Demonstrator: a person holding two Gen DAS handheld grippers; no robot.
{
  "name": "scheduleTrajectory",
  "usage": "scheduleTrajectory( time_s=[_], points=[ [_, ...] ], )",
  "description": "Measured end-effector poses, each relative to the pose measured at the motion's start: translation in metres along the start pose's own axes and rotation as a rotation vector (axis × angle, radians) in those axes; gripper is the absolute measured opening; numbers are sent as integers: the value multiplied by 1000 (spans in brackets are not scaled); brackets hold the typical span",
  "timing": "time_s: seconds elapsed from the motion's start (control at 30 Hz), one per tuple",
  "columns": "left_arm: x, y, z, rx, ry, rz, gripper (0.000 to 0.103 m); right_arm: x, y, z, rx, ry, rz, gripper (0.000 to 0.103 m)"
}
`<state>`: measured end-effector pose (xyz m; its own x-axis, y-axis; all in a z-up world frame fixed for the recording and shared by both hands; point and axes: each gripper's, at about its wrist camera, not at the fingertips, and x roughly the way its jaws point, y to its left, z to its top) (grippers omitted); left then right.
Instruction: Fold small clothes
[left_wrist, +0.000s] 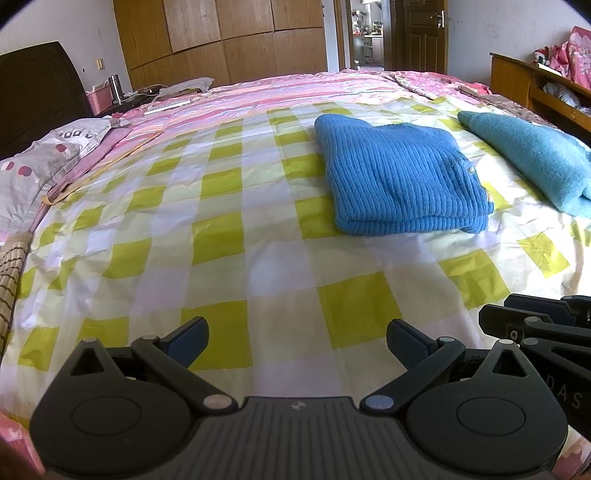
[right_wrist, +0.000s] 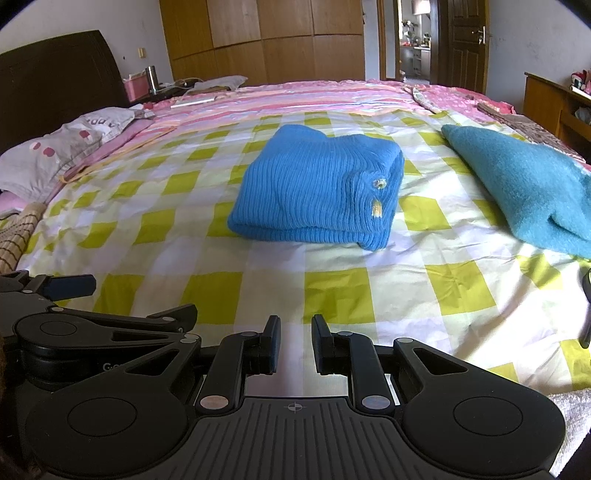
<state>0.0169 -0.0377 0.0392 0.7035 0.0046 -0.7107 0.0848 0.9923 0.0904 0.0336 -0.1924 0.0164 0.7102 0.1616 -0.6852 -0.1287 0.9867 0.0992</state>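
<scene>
- Left gripper (left_wrist: 297, 341) hovers over the near part of the bed, jaws spread wide, nothing between them.
- Right gripper (right_wrist: 295, 345) sits just beside it to the right, jaws narrow with a small gap, empty, pads not touching cloth.
- Blue sweater (right_wrist: 317, 188) lies folded flat mid-bed on the checked sheet (right_wrist: 406, 295), well apart from both grippers; small gold trim on its right edge.
- Teal garment (right_wrist: 528, 192) lies to the right of the sweater, near the bed's right edge, apart from it.
- Pillow (left_wrist: 40, 162) at far left by the dark headboard (left_wrist: 33, 92).
- Pink quilt (left_wrist: 295, 92) covers the far half of the bed.
- Wardrobe (left_wrist: 221, 37) and open door (right_wrist: 461, 40) at the far wall.
</scene>
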Motion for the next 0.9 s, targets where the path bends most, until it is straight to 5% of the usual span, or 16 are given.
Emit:
scheduleTrajectory(
  time_s=[0.9],
  points=[
    [-1, 1, -3, -4, 3, 0, 103, 0, 1, 0, 0, 2, 0, 19]
  ],
)
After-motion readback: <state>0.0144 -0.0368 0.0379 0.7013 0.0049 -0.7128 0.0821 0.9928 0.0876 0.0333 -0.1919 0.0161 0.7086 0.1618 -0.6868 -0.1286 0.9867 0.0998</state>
